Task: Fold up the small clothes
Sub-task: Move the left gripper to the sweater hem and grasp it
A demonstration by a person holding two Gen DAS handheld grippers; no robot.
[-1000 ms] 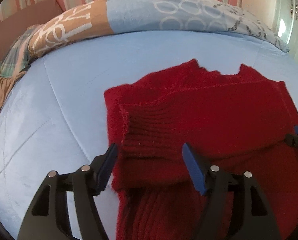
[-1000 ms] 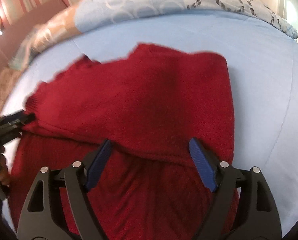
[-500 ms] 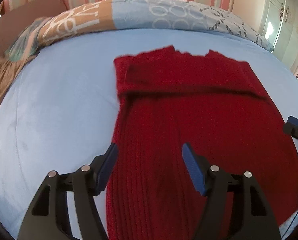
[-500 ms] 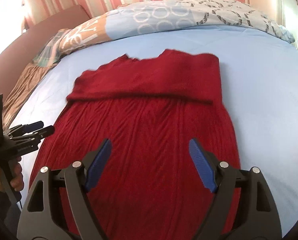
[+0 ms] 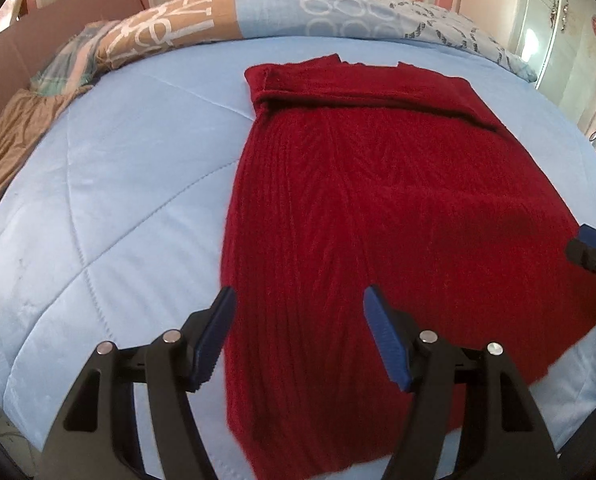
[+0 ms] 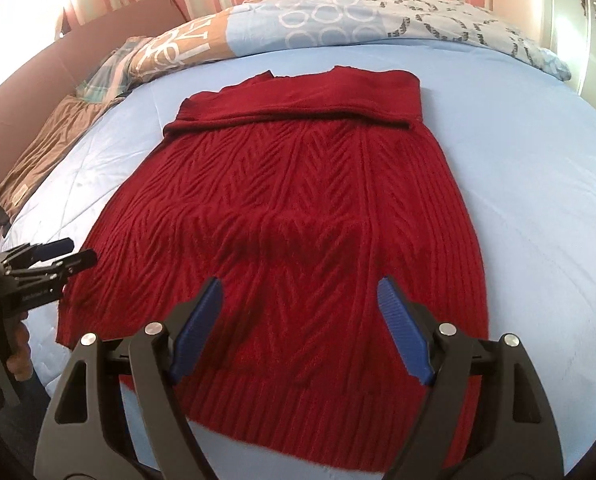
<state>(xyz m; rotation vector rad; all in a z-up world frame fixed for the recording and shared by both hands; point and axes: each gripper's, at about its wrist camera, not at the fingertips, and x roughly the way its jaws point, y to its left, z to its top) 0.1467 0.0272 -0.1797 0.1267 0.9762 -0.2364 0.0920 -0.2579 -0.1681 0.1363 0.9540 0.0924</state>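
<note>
We have the red sweater [image 6: 298, 220] flat on the blue bedspread [image 5: 118, 200], long axis running away from us, folded band at the far end, ribbed hem nearest. Both grippers hover over the hem end, jaws apart, nothing between them. Left gripper [image 5: 298, 344] sits over the hem's left corner, right gripper [image 6: 298, 332] over the right-centre. Each hand is nearest its own corner, so we judge a two-handed hem pickup next.

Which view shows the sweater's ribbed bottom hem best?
The right wrist view: the red sweater lies whole, its ribbed hem visible between the open right gripper fingers. In the left wrist view, the hem is mostly hidden behind the left gripper.
</note>
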